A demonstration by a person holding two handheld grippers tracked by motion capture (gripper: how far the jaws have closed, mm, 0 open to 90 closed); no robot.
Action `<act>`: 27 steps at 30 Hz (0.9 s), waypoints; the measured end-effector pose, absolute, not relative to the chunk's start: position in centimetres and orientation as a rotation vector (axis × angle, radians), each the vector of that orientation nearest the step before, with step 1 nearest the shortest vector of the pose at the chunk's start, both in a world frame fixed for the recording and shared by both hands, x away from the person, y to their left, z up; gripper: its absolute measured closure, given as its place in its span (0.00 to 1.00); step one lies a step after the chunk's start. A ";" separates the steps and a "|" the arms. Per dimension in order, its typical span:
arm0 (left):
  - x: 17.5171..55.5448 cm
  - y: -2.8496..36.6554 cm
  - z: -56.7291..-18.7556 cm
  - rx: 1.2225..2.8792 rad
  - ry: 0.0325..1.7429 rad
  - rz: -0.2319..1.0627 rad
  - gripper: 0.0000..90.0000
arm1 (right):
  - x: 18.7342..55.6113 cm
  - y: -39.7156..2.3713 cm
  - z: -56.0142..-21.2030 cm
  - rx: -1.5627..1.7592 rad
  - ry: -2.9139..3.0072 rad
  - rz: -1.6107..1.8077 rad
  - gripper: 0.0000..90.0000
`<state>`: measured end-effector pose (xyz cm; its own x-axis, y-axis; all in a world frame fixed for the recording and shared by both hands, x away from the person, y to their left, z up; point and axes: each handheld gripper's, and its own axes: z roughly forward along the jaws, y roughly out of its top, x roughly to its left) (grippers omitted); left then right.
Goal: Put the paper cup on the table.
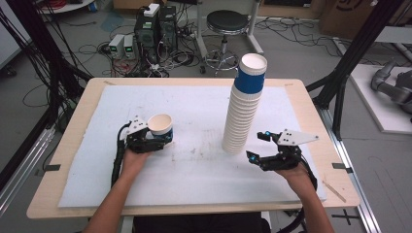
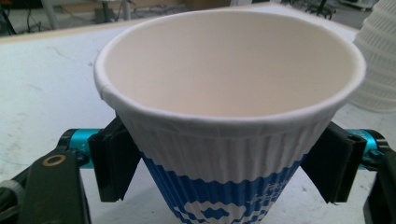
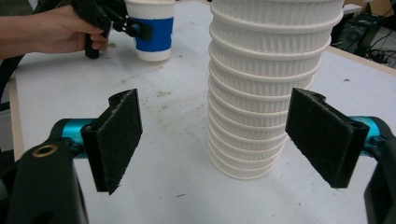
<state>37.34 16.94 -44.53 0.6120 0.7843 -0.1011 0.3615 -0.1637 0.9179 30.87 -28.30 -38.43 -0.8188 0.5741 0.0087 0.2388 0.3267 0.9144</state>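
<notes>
Cup (image 1: 160, 127) upright between left tool (image 1: 154, 138) pads; stack (image 1: 245, 104) well apart.

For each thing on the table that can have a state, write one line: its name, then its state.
Single cup: upright, empty, between the left tongs' pads.
Cup stack: upright, tall, standing free on the table.
Left tongs: around the single cup, pads at its sides.
Right tongs: open, beside the stack's base, not touching.

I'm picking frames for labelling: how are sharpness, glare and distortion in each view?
High view: soft and low in detail, even lighting, no glare. Left gripper view: white-and-blue ribbed paper cup looms close and sharp, background blurred. Right gripper view: tall stack of white ribbed paper cups crisp, shadows faint.
</notes>
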 end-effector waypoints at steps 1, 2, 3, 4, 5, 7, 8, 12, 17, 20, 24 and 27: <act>37.4 16.9 -44.5 1.775 0.943 0.483 0.23 | 30.9 -28.3 -38.4 0.725 2.281 1.488 0.21; 37.3 16.7 -44.4 1.790 0.951 0.467 0.23 | 30.9 -28.3 -38.4 0.724 2.281 1.488 0.21; 37.3 16.7 -44.5 1.818 0.951 0.465 0.23 | 30.9 -28.3 -38.4 0.722 2.282 1.487 0.21; 37.2 16.6 -44.5 1.845 0.957 0.462 0.22 | 30.9 -28.3 -38.5 0.727 2.283 1.489 0.21; 37.1 16.4 -44.6 1.868 0.965 0.463 0.22 | 30.9 -28.4 -38.5 0.727 2.283 1.489 0.21; 37.0 16.4 -44.5 1.896 0.979 0.466 0.22 | 30.8 -28.4 -38.5 0.727 2.283 1.489 0.21; 37.0 16.4 -44.6 1.902 0.985 0.467 0.22 | 30.8 -28.4 -38.5 0.725 2.283 1.489 0.21; 36.8 16.5 -44.5 1.922 1.006 0.470 0.22 | 30.8 -28.4 -38.4 0.722 2.276 1.491 0.21; 36.0 17.2 -44.0 1.919 0.982 0.488 0.23 | 30.7 -28.6 -38.4 0.724 2.275 1.492 0.21; 35.3 18.1 -44.1 1.895 0.976 0.489 0.23 | 30.7 -28.8 -38.4 0.733 2.273 1.484 0.21; 34.3 19.5 -43.4 1.815 0.939 0.492 0.23 | 30.7 -29.1 -38.4 0.743 2.267 1.467 0.21; 33.4 20.9 -43.0 1.731 0.909 0.478 0.22 | 30.8 -29.3 -38.5 0.757 2.261 1.445 0.21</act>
